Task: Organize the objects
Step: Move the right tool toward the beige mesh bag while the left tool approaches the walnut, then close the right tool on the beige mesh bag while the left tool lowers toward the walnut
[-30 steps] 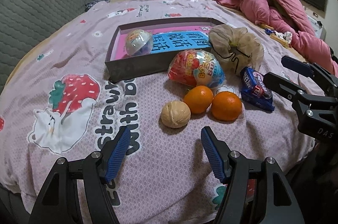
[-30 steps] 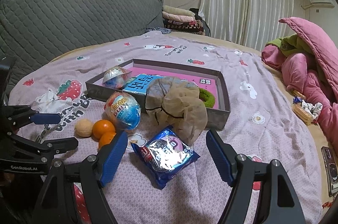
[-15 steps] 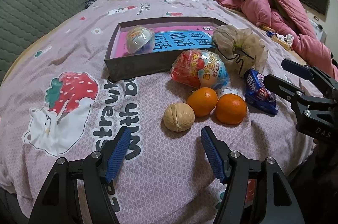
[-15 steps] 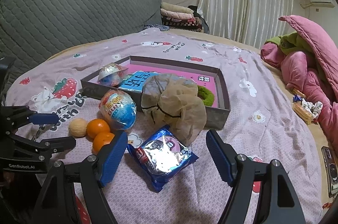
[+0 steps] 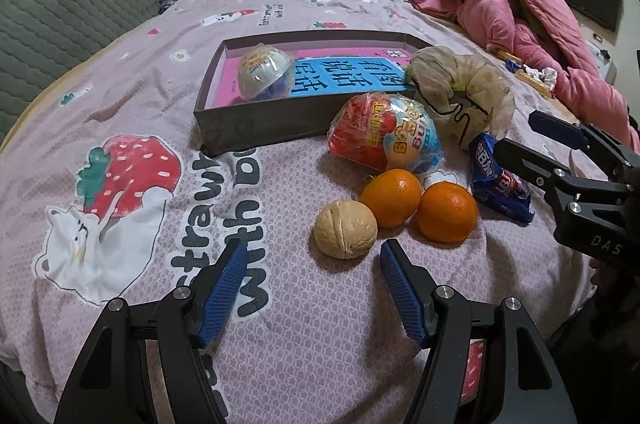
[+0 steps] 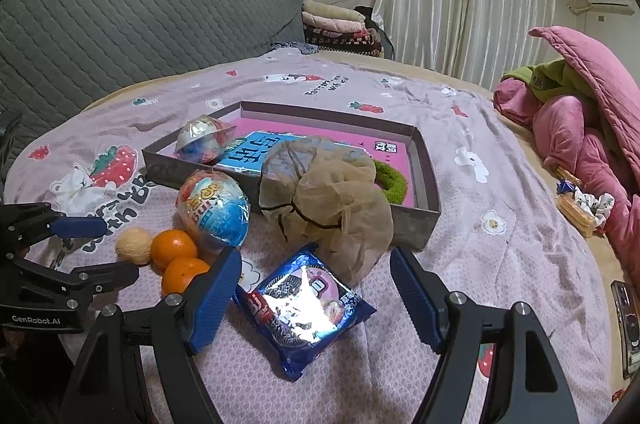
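Observation:
A walnut [image 5: 345, 234] and two oranges [image 5: 391, 197] [image 5: 447, 212] lie together on the bedspread. My left gripper [image 5: 313, 252] hovers open just short of the walnut, nothing between its blue pads. Behind them sit a wrapped toy egg [image 5: 386, 137], a beige mesh scrunchie [image 5: 460, 91] and a blue cookie packet [image 6: 304, 308]. My right gripper [image 6: 314, 256] stands open over the near end of that packet without touching it. A grey box [image 5: 260, 131] holds a second wrapped egg [image 5: 266, 71], a blue book [image 5: 344, 77] and a green scrunchie [image 6: 390, 177].
Pink and green quilts [image 6: 580, 111] are heaped at the right of the bed, with small snack packets [image 6: 580, 207] beside them. A grey quilted headboard [image 6: 140, 19] and folded blankets [image 6: 336, 23] stand at the back. The bedspread left of the box lies bare.
Both views have drifted slightly, so the objects sit a little lower in the left wrist view. Nothing on the bed has moved and both grippers stay open.

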{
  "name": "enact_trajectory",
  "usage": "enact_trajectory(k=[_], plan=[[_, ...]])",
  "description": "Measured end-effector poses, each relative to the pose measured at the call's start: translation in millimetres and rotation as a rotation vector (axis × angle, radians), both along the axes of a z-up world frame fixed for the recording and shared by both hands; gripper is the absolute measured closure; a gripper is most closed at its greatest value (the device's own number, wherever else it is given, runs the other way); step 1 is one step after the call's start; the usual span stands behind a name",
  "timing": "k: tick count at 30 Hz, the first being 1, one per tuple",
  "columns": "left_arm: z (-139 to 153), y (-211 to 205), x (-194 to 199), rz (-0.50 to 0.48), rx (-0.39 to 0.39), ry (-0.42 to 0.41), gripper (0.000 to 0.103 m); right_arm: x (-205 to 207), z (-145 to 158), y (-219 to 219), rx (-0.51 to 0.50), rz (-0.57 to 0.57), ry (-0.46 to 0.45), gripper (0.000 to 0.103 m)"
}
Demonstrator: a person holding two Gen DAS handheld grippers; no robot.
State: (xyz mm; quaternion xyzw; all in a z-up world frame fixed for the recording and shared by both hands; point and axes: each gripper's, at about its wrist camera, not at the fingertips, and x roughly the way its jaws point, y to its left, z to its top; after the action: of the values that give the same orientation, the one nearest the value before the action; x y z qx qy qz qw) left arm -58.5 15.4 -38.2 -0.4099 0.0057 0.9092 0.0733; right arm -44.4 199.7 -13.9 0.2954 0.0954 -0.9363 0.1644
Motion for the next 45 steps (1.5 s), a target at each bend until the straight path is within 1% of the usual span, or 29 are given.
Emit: enact_trajectory(k=[13, 17, 20, 24, 26, 33, 35, 39, 45], plan=[[-3, 1, -6, -0.021, 0.013, 0.022, 0.032, -18, -5, -4, 0.007, -0.011, -0.021, 0.027], [-3, 1, -8, -0.029, 0.030, 0.027, 0.033, -24, -8, -6, 0.019, -0.018, -0.028, 0.027], [-4, 0, -8, -0.032, 0.041, 0.027, 0.038, -27, -9, -6, 0.019, -0.022, -0.031, 0.027], [-5, -1, -9, -0.036, 0.046, 0.027, 0.040, -31, -11, -5, 0.010, -0.028, -0.047, 0.027], [-4, -1, -9, -0.042, 0.055, 0.026, 0.044, -32, -11, -5, 0.008, -0.029, -0.049, 0.027], [-6, 1, -11, -0.054, 0.072, 0.019, 0.047, -39, -14, -5, -0.002, -0.025, -0.067, 0.027], [-7, 2, -11, -0.060, 0.079, 0.017, 0.051, -40, -15, -6, -0.004, -0.021, -0.072, 0.027], [-8, 3, -12, -0.068, 0.083, 0.015, 0.053, -42, -17, -8, 0.006, -0.016, -0.074, 0.027], [-8, 2, -12, -0.077, 0.104, 0.014, 0.061, -45, -20, -14, 0.034, -0.009, -0.070, 0.027]])
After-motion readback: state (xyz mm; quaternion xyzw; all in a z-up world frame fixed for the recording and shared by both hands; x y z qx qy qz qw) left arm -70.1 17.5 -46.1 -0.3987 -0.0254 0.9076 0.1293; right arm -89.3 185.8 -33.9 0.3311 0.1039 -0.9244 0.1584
